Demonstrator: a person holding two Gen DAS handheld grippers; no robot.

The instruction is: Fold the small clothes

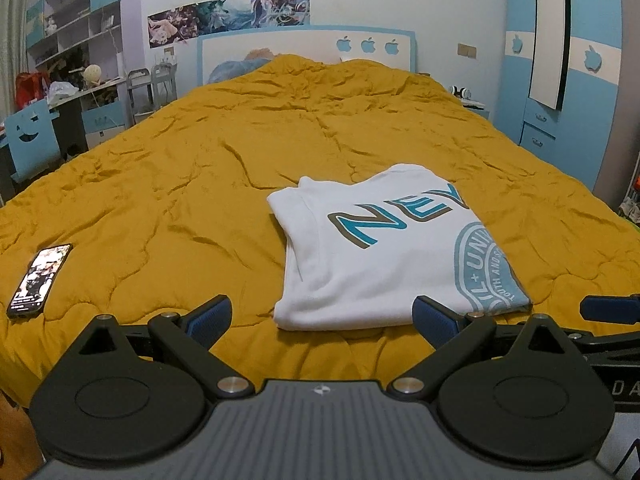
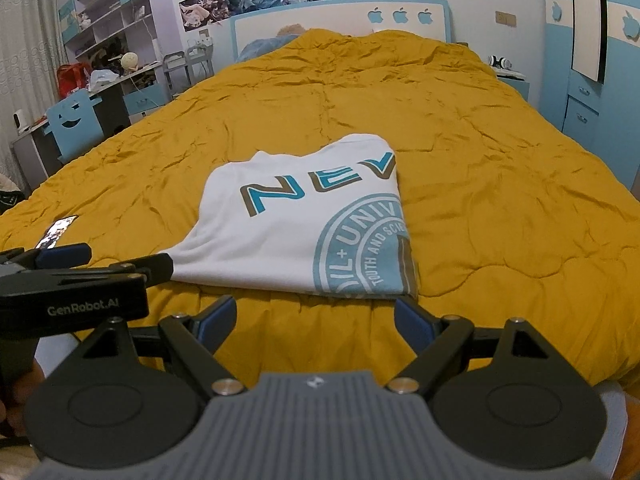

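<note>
The folded white T-shirt (image 1: pixel 372 256) lies flat near the orange quilt's (image 1: pixel 200 160) near edge, while the left gripper (image 1: pixel 322 316) and right gripper (image 2: pixel 316 316) hover just short, jaws spread and empty, likely because the fold looks finished.

The folded white cotton T-shirt (image 2: pixel 296 232) on the mustard-yellow quilted bedspread (image 2: pixel 500 200) carries large teal-and-brown outlined letters "NEV", cut off at the right fold. Below them, a pale blue round seal print reads "UNIV", with a smaller inner ring showing "OUTH AND SCIE", both running off at the fold. At near left in the right wrist view, the black body of the left gripper (image 2: pixel 72 304) is marked "GenRobot.AI".
</note>
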